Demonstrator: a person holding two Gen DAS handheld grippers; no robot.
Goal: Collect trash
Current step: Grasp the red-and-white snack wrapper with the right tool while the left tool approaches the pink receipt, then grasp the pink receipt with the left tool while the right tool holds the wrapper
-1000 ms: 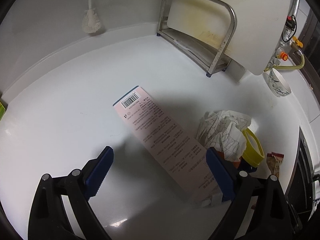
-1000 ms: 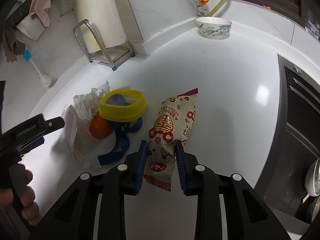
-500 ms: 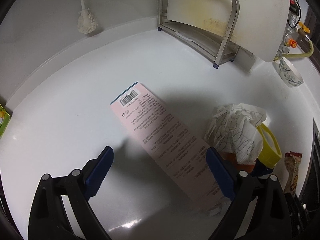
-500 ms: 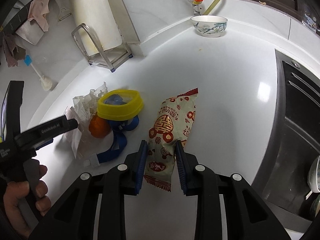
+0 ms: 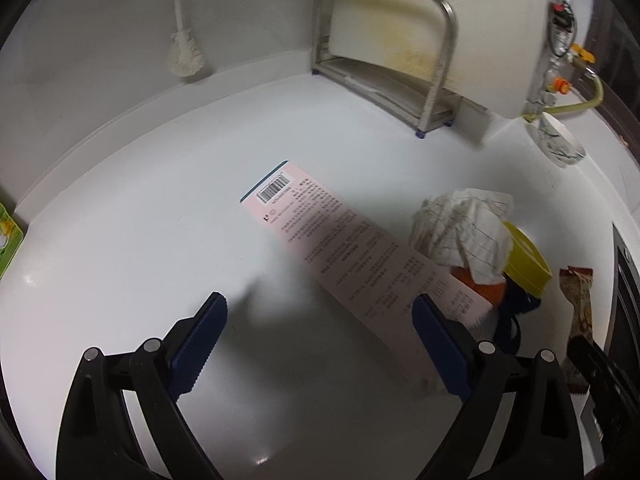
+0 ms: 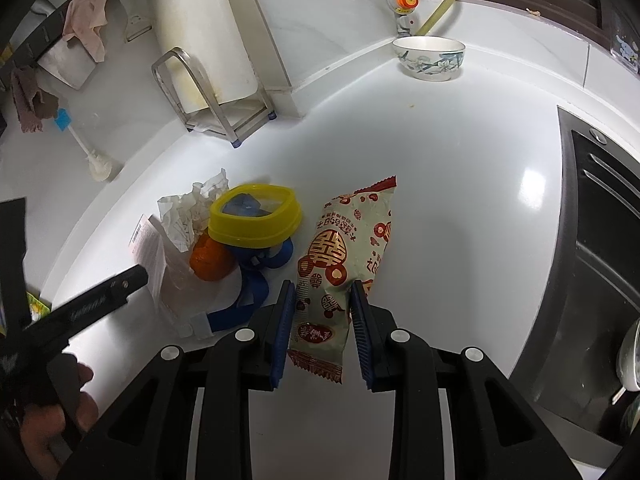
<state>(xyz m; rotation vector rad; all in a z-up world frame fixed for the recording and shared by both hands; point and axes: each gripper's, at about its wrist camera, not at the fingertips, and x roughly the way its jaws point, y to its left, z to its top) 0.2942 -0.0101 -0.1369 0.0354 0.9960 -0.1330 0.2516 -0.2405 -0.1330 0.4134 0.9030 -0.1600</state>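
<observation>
The right gripper (image 6: 322, 322) squeezes the snack packet (image 6: 344, 256) on the white counter (image 6: 460, 184), same as a second ago. The left gripper (image 5: 320, 344), wide apart and empty, has slid a bit closer to the pink paper slip (image 5: 352, 248), probably its next pick.

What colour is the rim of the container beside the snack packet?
Yellow: the container rim shows best in the right wrist view, left of the snack packet.
</observation>
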